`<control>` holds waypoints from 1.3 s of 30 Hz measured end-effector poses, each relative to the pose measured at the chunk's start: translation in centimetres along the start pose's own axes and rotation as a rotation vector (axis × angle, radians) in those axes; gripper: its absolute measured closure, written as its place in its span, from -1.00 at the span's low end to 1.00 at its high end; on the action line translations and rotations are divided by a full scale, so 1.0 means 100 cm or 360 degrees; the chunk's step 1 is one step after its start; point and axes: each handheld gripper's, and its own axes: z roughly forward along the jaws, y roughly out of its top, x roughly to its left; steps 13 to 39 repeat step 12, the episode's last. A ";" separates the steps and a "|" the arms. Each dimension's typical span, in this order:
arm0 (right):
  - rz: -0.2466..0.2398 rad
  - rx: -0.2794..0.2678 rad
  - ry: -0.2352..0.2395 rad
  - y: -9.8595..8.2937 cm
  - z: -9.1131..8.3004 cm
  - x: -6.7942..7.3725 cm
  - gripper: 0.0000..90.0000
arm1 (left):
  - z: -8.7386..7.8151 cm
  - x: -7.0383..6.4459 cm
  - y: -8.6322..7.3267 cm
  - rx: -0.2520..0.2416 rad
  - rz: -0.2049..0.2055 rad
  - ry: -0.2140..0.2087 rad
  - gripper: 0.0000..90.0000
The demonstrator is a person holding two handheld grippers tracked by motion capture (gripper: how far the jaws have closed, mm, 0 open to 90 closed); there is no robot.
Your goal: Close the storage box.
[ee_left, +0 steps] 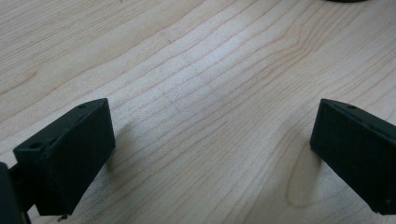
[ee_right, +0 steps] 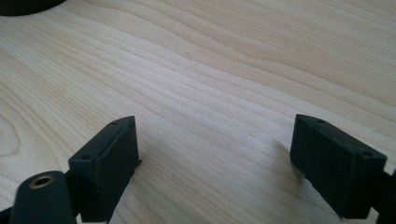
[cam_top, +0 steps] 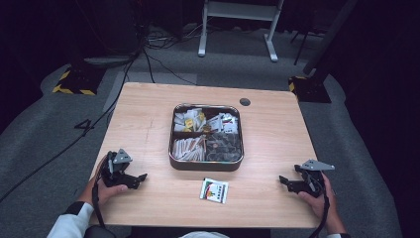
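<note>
My left tool (cam_top: 141, 177) rests low on the counter (cam_top: 148, 114) with its jaws spread wide; in the left gripper view I see bare wood grain between them and nothing held. My right tool (cam_top: 283, 179) sits the same way on the other side, jaws spread, with only wood between them in the right gripper view. Each tool points inward, toward the other one.

Between the two tools, a little nearer my right one, a small white packet (cam_top: 214, 190) lies flat on the counter, with a coloured print on its face. It is apart from both tools, and neither touches it.

Just beyond the packet, farther from me than either tool, stands a square metal tray (cam_top: 205, 164) split into compartments. I see white sachets (cam_top: 188, 120) in the far compartments, more paper sticks in the near left one, and dark round pieces (cam_top: 224, 147) in the near right one. The packet lies just outside the tray's near wall, not touching it.

Past the tray, toward the far edge on my right tool's side, there is a small dark round hole cover (cam_top: 244, 102).
</note>
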 end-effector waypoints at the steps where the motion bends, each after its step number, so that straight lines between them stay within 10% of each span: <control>1: 0.0001 0.0000 0.0000 0.000 0.000 0.000 -0.65 | 0.000 0.000 0.000 0.0001 0.0000 0.0001 -1.00; 39: 0.0001 0.0000 0.0000 0.000 0.000 0.000 -0.64 | 0.001 0.000 0.001 -0.0007 -0.0005 0.0005 -1.00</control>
